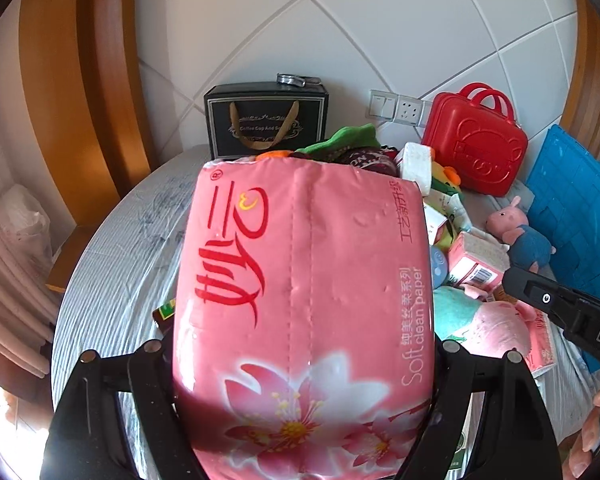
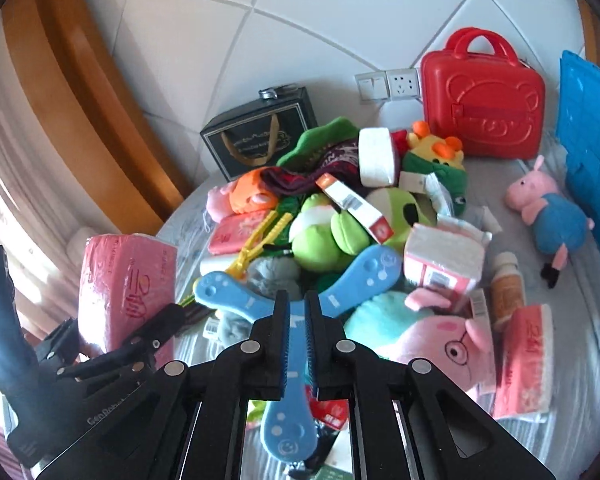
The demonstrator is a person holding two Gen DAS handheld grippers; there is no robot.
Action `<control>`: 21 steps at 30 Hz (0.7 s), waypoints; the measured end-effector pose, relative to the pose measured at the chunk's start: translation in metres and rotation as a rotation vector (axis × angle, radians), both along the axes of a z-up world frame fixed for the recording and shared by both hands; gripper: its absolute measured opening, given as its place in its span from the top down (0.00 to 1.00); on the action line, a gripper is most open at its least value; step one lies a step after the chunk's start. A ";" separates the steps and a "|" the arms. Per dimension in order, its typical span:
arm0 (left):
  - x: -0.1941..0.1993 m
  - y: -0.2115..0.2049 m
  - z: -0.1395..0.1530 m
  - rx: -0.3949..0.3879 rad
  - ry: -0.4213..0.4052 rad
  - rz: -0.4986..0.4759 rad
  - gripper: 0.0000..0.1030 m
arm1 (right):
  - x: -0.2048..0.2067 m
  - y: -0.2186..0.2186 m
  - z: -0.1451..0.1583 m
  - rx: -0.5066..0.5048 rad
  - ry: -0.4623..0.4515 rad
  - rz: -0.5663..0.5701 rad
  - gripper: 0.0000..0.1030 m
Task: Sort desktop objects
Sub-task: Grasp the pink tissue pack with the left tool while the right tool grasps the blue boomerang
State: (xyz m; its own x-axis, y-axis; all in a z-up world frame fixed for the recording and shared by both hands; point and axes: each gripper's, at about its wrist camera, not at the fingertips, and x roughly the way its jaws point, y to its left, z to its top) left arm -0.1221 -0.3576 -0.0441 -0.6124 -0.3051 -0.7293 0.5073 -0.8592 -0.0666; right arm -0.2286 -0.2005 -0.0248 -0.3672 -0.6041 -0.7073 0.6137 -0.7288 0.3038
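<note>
Item, left gripper (image 1: 304, 360): jaws clamped on the flanks of a pink tissue pack (image 1: 304, 280), which is held raised over the grey-covered table (image 1: 112, 280), clear of the heap. Item, right gripper (image 2: 296, 320): jaws closed tight on the stem of a blue three-armed plastic toy (image 2: 292, 336), one arm reaching left, one right, one hanging back beneath the jaws. Remaining unsorted, heaped mid-table: green plush (image 2: 328, 232), yellow tongs (image 2: 260, 240), pink pig plush (image 2: 444, 340), further tissue packs; a small pig doll (image 2: 548, 208) lies apart to the right; a red case (image 2: 484, 108) and black gift box (image 2: 256, 140) stand at the wall. Handling note, as judgement: both loads are best carried level and kept well apart, the soft pack not to be squeezed further, the toy's projecting arms to be steered clear of the heap before each is set down with its own kind
</note>
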 end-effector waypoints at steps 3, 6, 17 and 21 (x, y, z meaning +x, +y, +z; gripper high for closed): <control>0.009 -0.010 -0.017 0.010 -0.039 0.053 0.20 | -0.001 -0.005 -0.023 0.031 -0.045 0.020 0.84; 0.015 -0.019 -0.036 0.027 -0.079 0.094 0.20 | -0.006 -0.020 -0.052 0.072 -0.099 0.046 0.67; 0.028 -0.038 -0.061 0.045 -0.148 0.179 0.20 | -0.019 -0.092 -0.136 0.248 -0.199 0.180 0.24; 0.035 -0.042 -0.059 0.036 -0.151 0.198 0.20 | -0.028 -0.098 -0.152 0.229 -0.256 0.182 0.55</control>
